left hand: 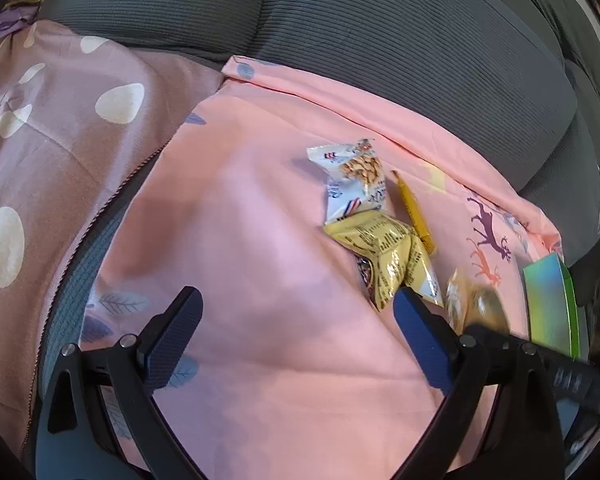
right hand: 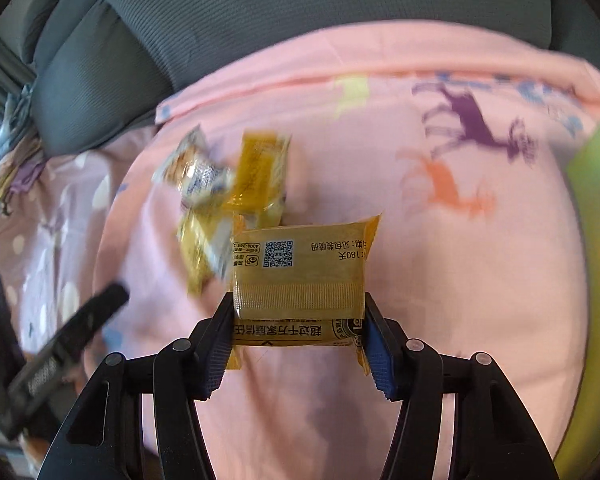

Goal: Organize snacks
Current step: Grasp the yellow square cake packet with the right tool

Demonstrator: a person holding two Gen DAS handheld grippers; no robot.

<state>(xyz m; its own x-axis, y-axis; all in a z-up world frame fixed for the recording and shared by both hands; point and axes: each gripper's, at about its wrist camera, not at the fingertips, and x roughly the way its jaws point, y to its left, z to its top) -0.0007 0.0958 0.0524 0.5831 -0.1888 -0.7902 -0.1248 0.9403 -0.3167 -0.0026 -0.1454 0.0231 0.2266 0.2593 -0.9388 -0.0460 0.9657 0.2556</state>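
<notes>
Clamped on an orange snack packet (right hand: 300, 276), the right gripper (right hand: 300, 340) holds it above the pink blanket (right hand: 440, 300). Left gripper (left hand: 296, 320) hangs spread wide, gripping nothing, near the yellow packet (left hand: 384, 256) and peanut packet (left hand: 352, 176).

Open left claw (left hand: 296, 308) above pink sheet (left hand: 260, 240)

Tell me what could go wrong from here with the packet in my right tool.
1. The right tool pinches the orange packet only at its near end; most of it sticks out forward, so it might slip or swing.
2. The snack pile lies just beyond on soft pink bedding; lowering the packet there could nudge the loose packets.
3. The open left tool sits close to the pile, so the tools could collide.
</notes>
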